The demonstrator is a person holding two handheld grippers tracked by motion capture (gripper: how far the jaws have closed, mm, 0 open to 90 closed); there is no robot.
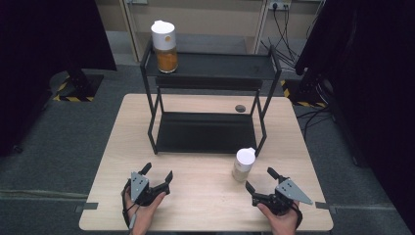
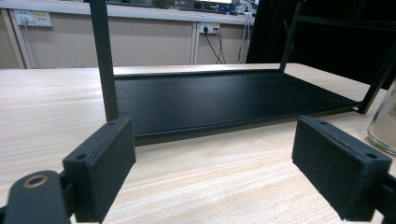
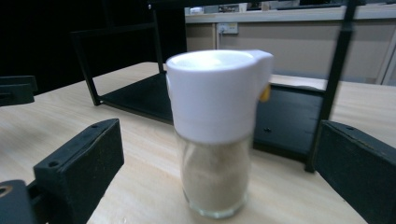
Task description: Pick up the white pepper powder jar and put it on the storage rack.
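I have the right gripper (image 1: 258, 179) wide open, empty, just near of the pale shaker (image 1: 243, 164) standing on the table (image 1: 112, 156) by the rack's (image 1: 205, 132) near right leg; next I must advance squarely and close below its lid

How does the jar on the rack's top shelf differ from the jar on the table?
The shelf jar holds orange contents; the table jar holds pale beige powder. The shelf jar stands on the black rack, far from both hands; the table jar stands just ahead of the open right tongs. Both are upright, clear, white-capped.
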